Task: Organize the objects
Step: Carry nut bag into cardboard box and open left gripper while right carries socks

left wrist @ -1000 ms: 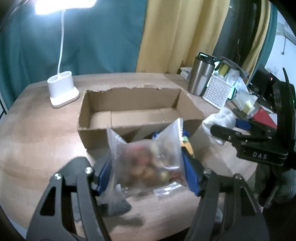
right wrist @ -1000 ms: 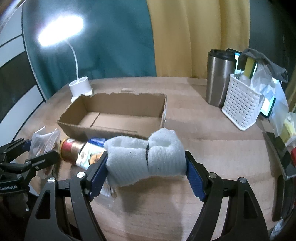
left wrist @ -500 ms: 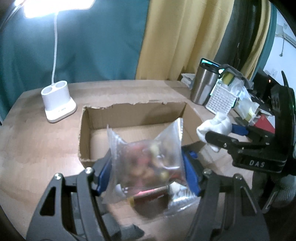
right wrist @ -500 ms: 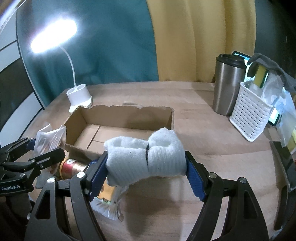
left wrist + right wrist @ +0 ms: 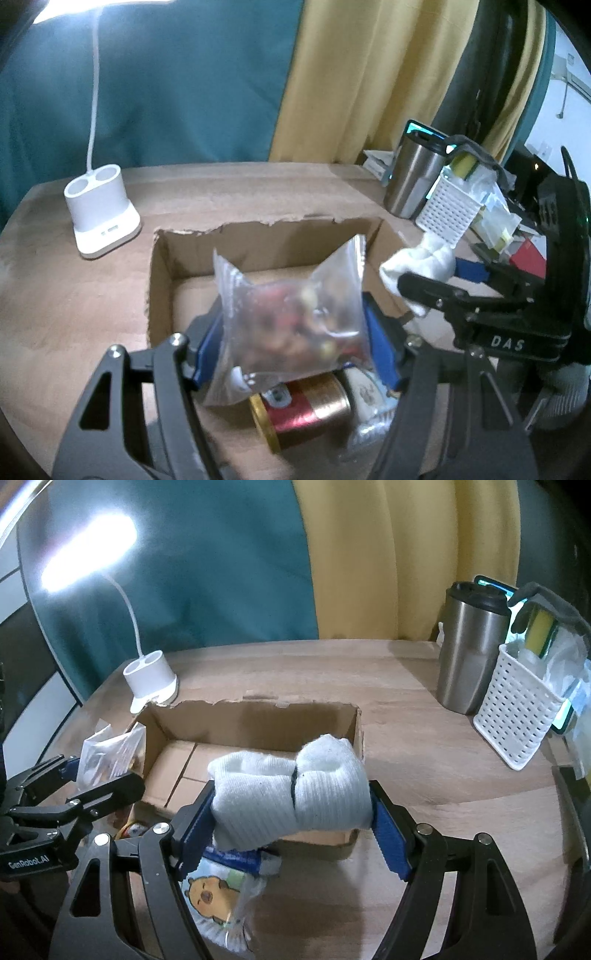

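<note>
Wooden table (image 5: 424, 738) before teal and yellow curtains (image 5: 332, 554); left tongs (image 5: 291, 332) clamped on snack bag (image 5: 295, 317), right tongs (image 5: 291, 819) on rolled sock (image 5: 291, 786).

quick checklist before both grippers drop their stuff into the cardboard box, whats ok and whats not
1. Left gripper grip on the snack bag: ok, clamped between the blue pads.
2. Right gripper grip on the rolled white socks: ok, squeezed between both pads.
3. Cardboard box has room: ok, its floor looks bare in both views.
4. Loads over the opening: cannot tell; both are near the front wall, with height hard to judge.
5. Grippers apart from each other: ok, the bag is at the box's left end, the socks nearer its right.
6. Loose items in front of the box: not ok, the gold can and capybara packet still lie outside.
</note>
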Available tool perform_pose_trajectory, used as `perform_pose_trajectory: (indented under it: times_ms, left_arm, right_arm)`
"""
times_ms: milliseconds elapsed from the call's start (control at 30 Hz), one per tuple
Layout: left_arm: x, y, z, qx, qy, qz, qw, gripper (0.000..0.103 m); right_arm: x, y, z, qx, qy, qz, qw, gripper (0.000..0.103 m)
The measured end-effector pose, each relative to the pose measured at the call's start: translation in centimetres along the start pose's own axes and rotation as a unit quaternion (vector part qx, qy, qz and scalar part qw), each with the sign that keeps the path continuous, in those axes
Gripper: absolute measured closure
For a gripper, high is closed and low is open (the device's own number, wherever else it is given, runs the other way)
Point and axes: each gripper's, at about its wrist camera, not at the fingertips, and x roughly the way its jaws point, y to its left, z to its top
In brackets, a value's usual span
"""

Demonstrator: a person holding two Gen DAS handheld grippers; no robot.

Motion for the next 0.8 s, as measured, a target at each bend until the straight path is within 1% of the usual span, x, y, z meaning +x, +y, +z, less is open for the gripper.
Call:
perform_pose_trajectory:
  times_ms: [167,267,567,700,800]
  left_arm:
    - [1.3,0.2,0.5,-0.002,0.004,-0.005,1.0000,0.035]
    - [2.4,0.4,0.7,-0.009,0.014,-0.003,0.9999,0.034]
    - [5.0,0.9,0.7,-0.027,0.043,-0.003,0.9987,0.034]
    - [5.8,0.8,0.6,-0.032,0.059,-0.009,0.9977,0.032]
    - [6.1,0.7,0.6,-0.037,0.064,-0.008,0.9973,0.030]
  right_arm:
    - [1.0,-0.3,0.1,0.016,0.008,-0.004,1.000,0.023]
    - [1.5,-0.5,0.2,0.029,0.012,-0.007,0.999,0.023]
    - [2.1,0.1,0.1,0.029,0.009,-0.028,0.999,0.021]
    - [2.2,0.1,0.2,0.025,0.014,-0.022,0.999,0.018]
    - [2.2,-0.1,0.3,0.029,0.018,-0.019,0.999,0.017]
